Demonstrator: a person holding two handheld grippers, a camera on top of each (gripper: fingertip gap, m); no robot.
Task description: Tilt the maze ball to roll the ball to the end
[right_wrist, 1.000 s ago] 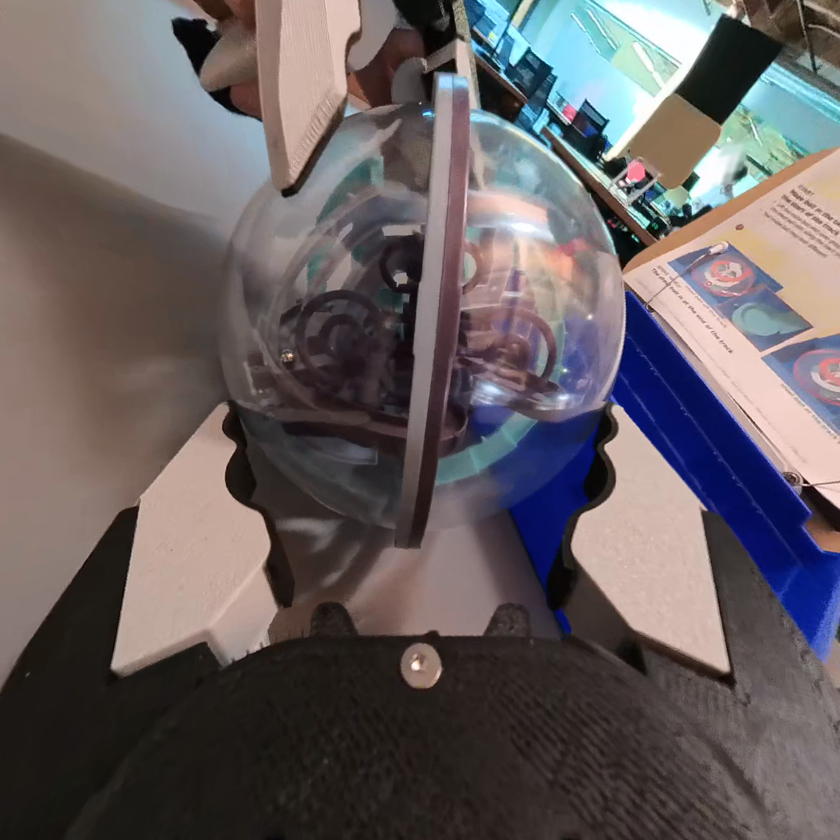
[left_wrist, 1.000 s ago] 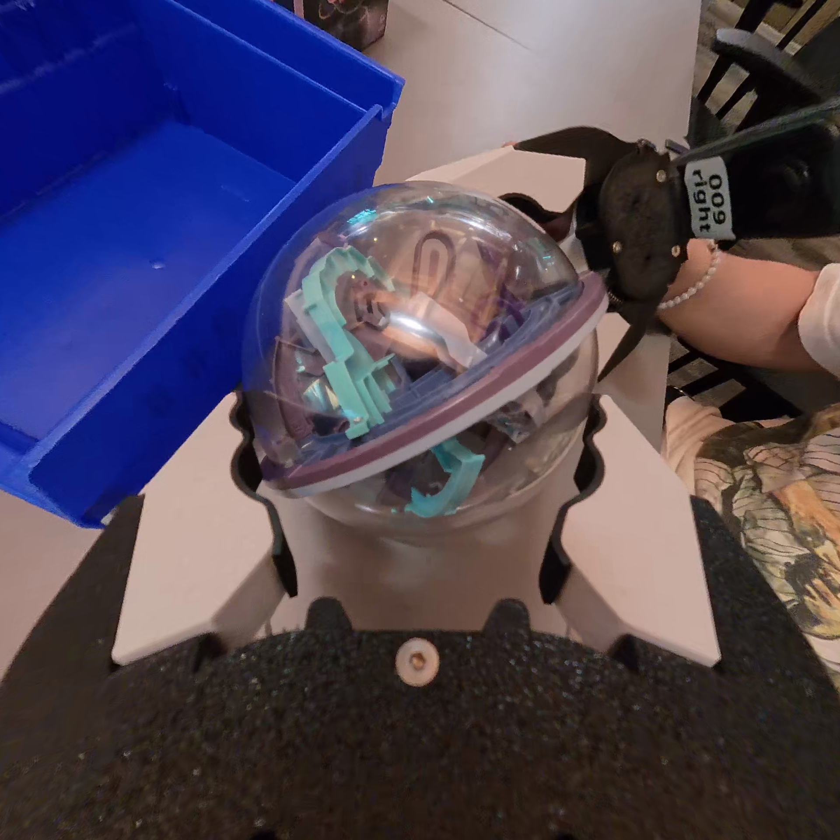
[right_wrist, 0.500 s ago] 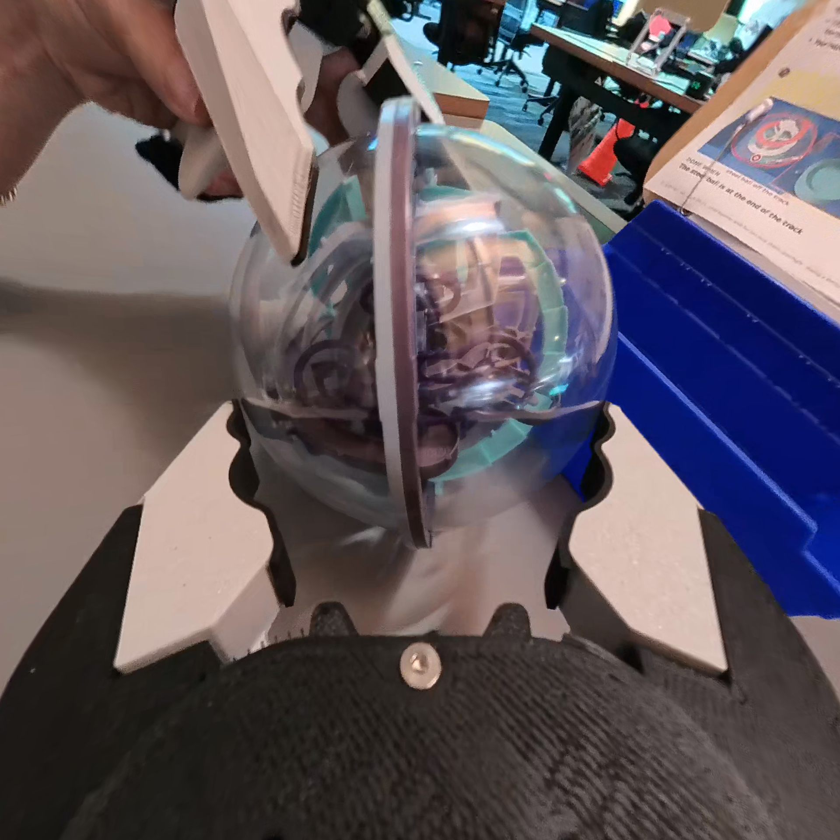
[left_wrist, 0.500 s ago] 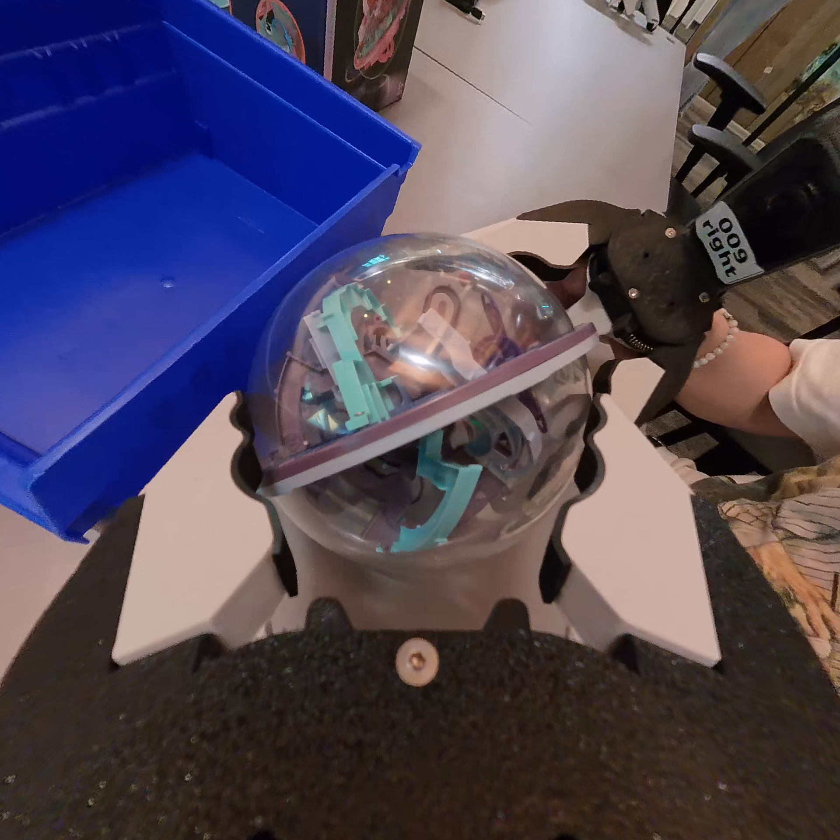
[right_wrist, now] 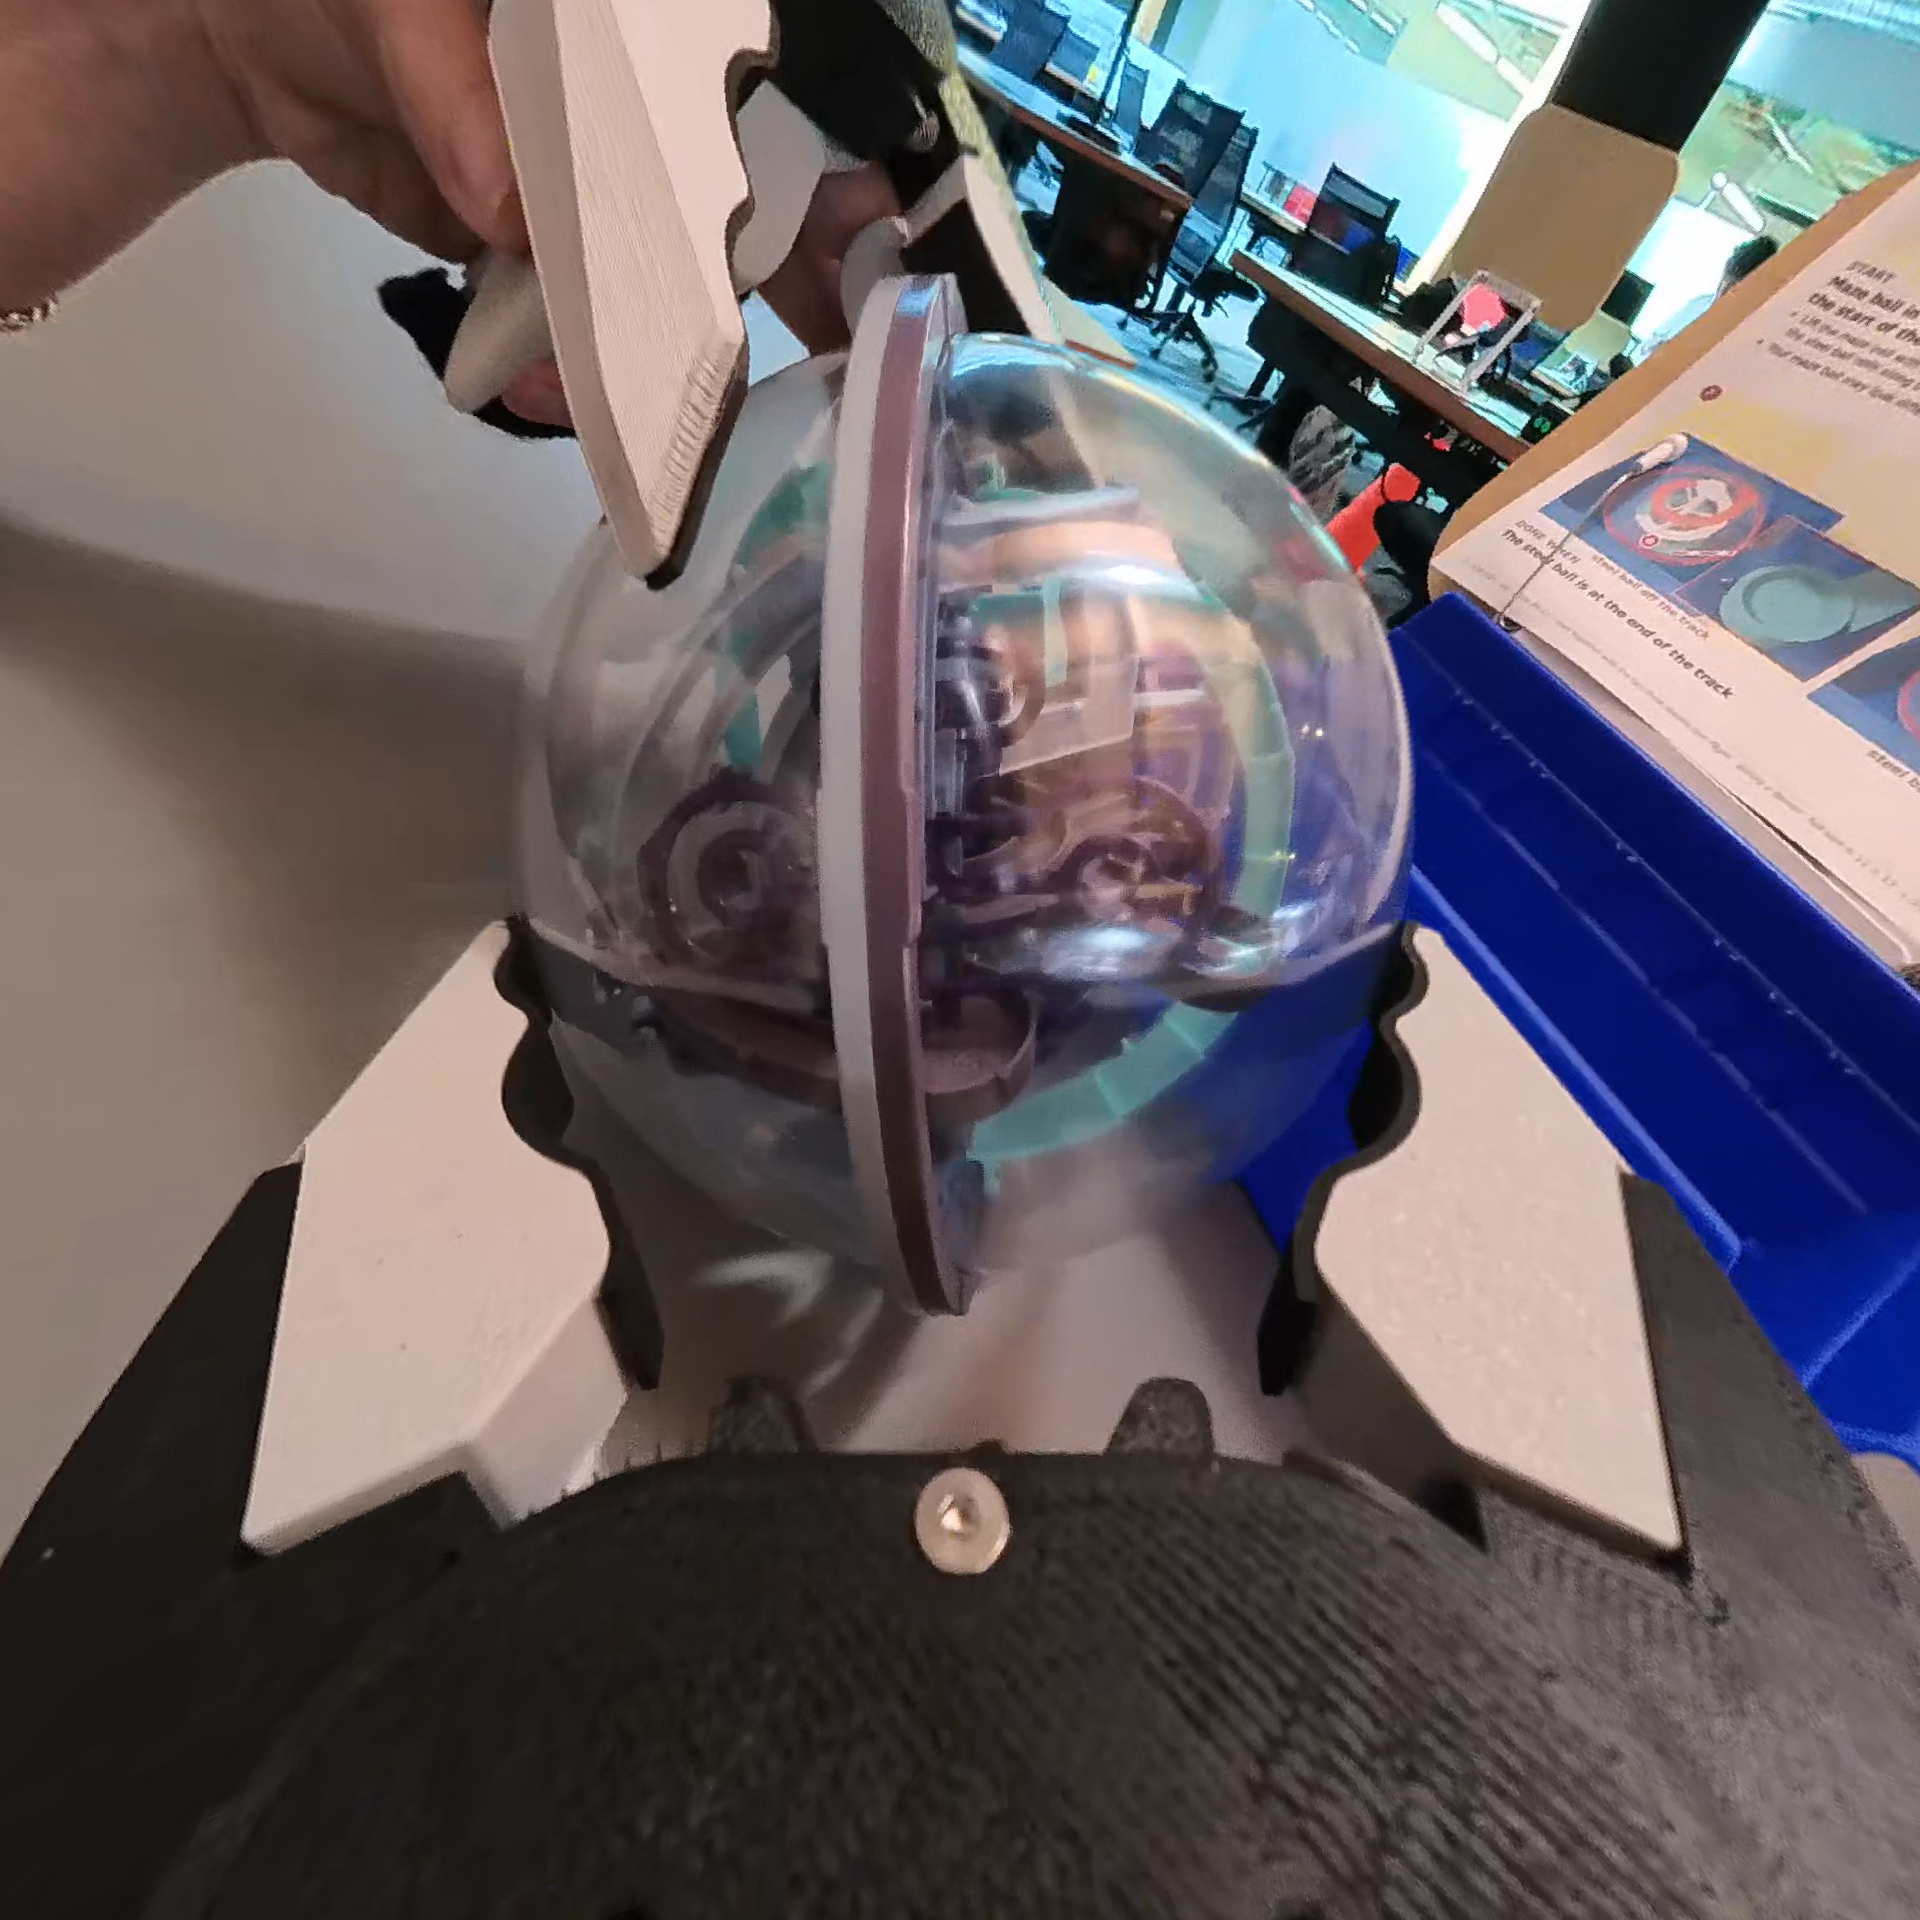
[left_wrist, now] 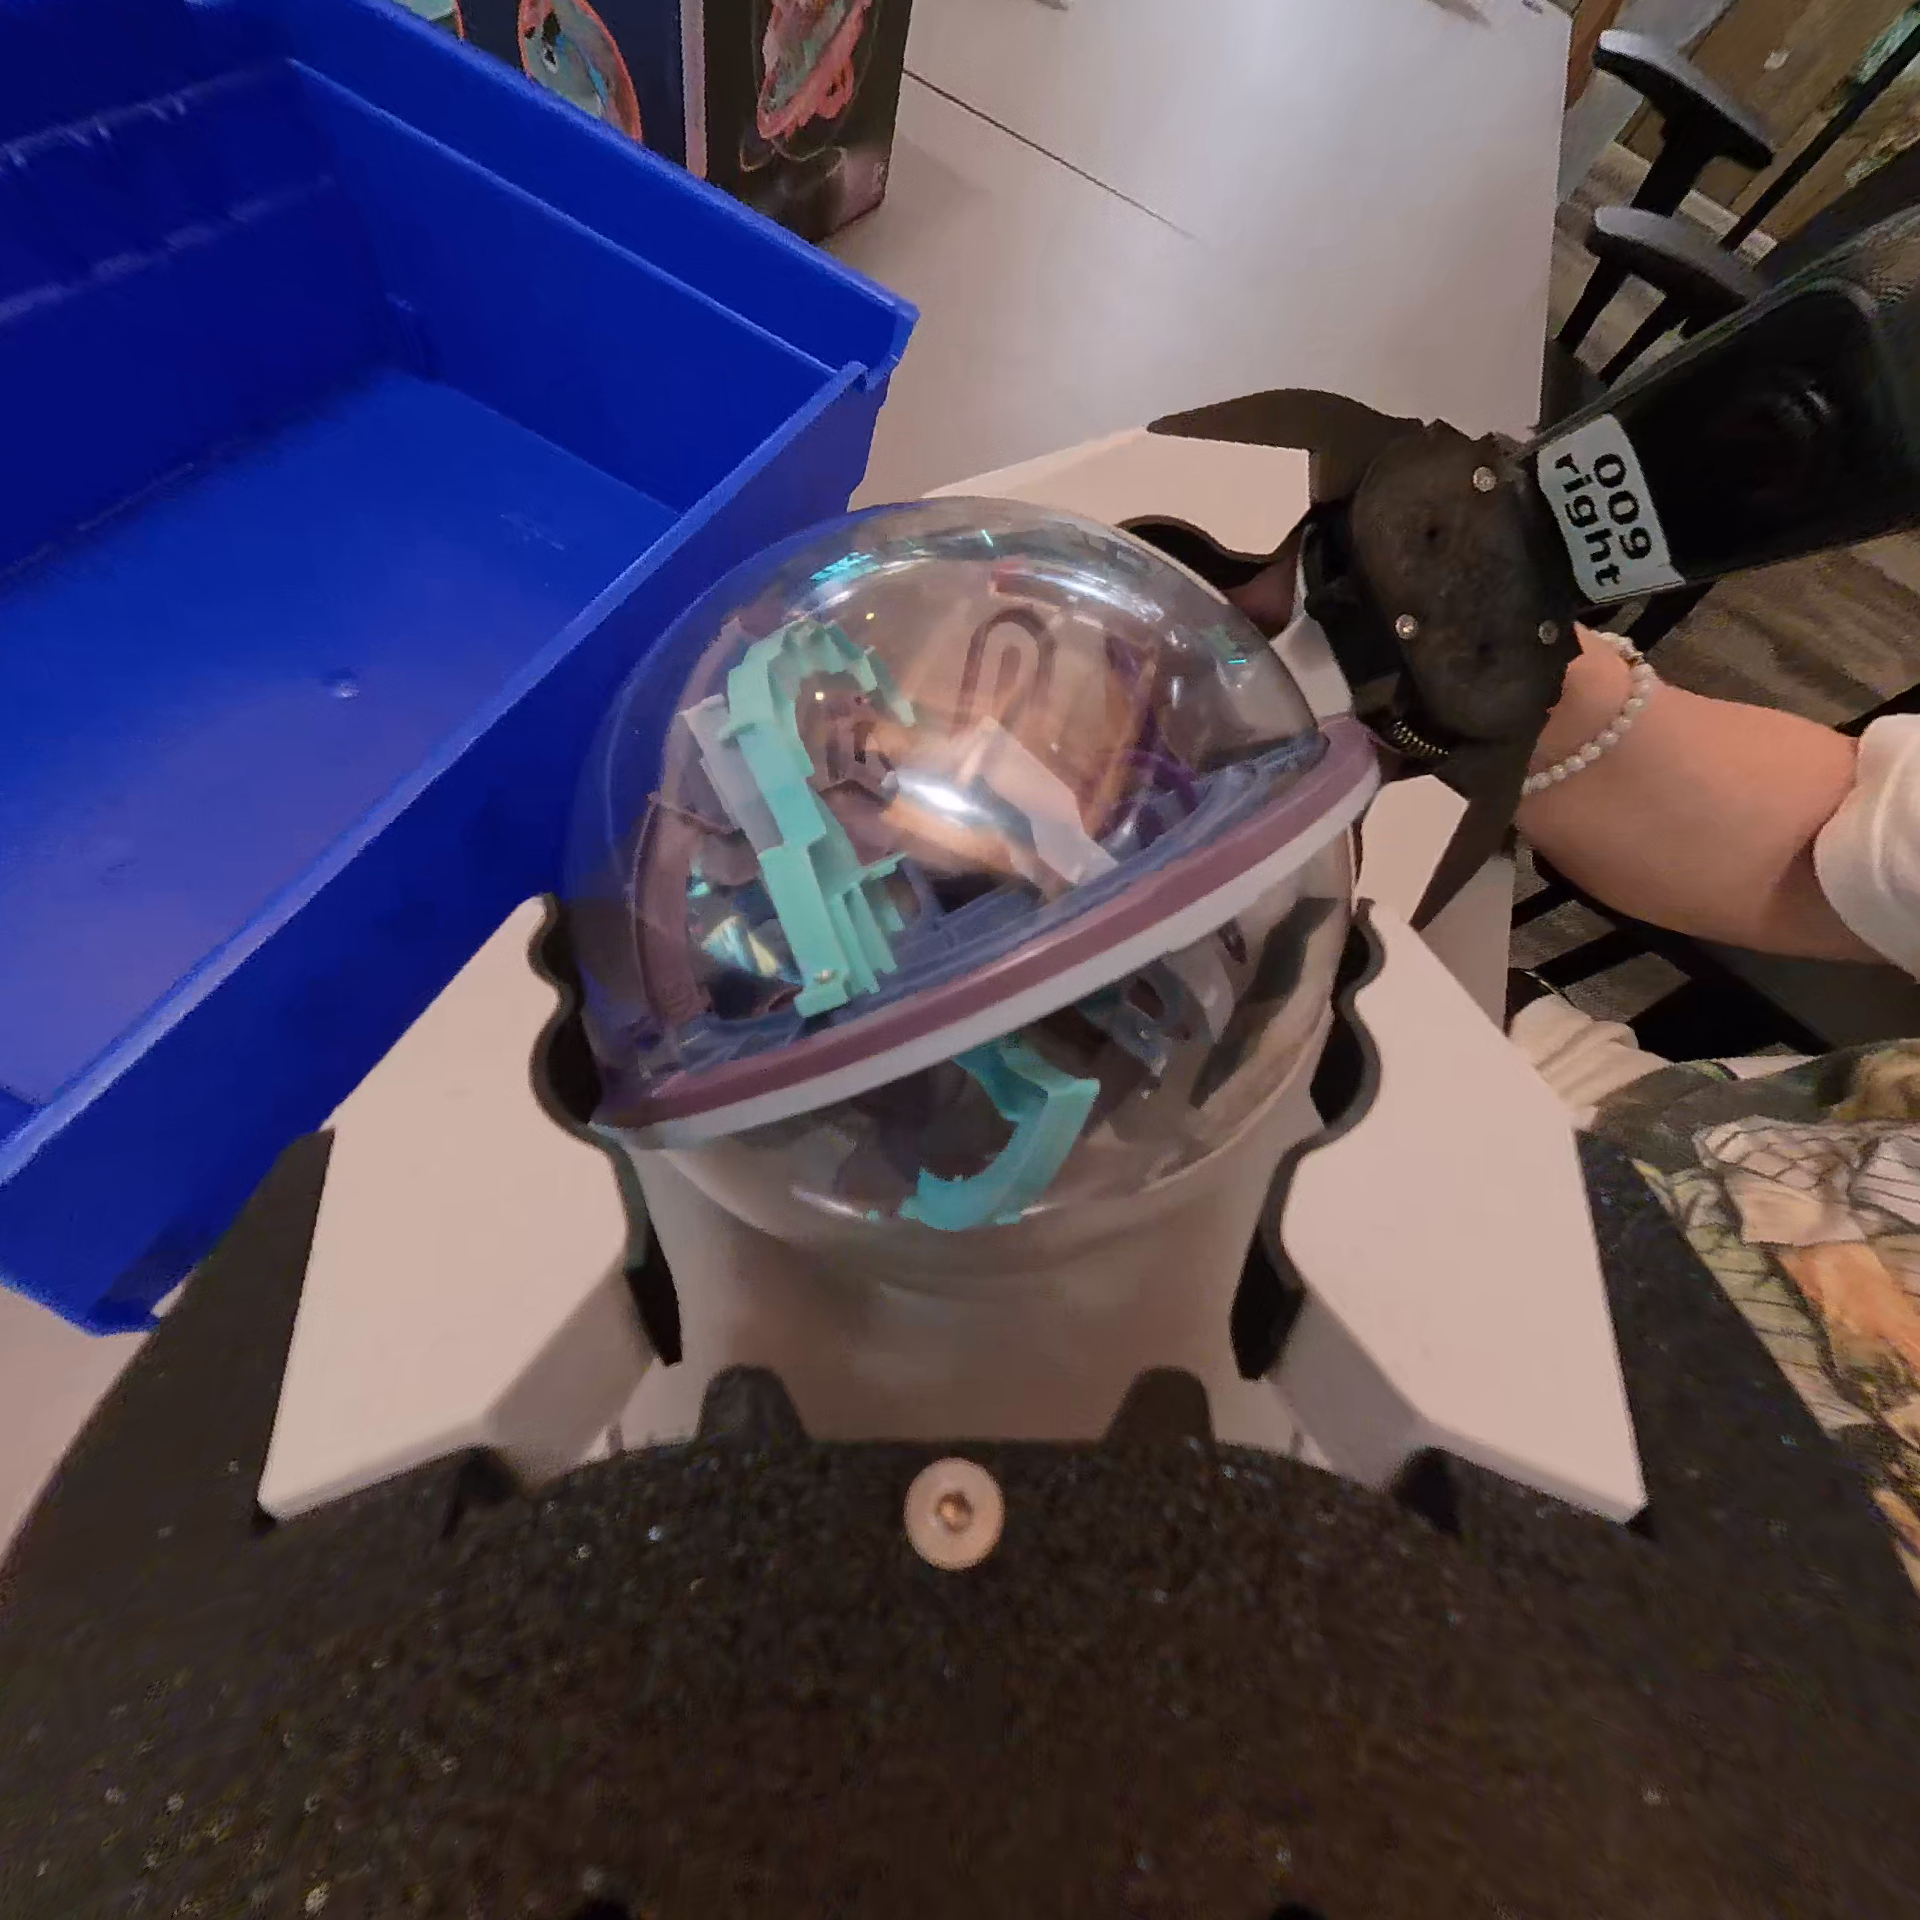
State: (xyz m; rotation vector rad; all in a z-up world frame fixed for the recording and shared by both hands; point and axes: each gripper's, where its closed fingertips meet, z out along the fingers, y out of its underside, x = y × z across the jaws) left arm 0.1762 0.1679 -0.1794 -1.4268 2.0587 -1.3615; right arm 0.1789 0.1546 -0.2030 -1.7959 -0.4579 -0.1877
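Between the two pairs of white fingers, the clear plastic maze ball [left_wrist: 966,883] with teal and purple tracks and a mauve equator ring was held above the pale table [left_wrist: 1195,208], beside the blue plastic bin [left_wrist: 312,623]. The left gripper [left_wrist: 956,997] and the right gripper [right_wrist: 956,997] each stood wide, clamped against the sphere's sides. The ring [left_wrist: 1039,966] sat tilted.
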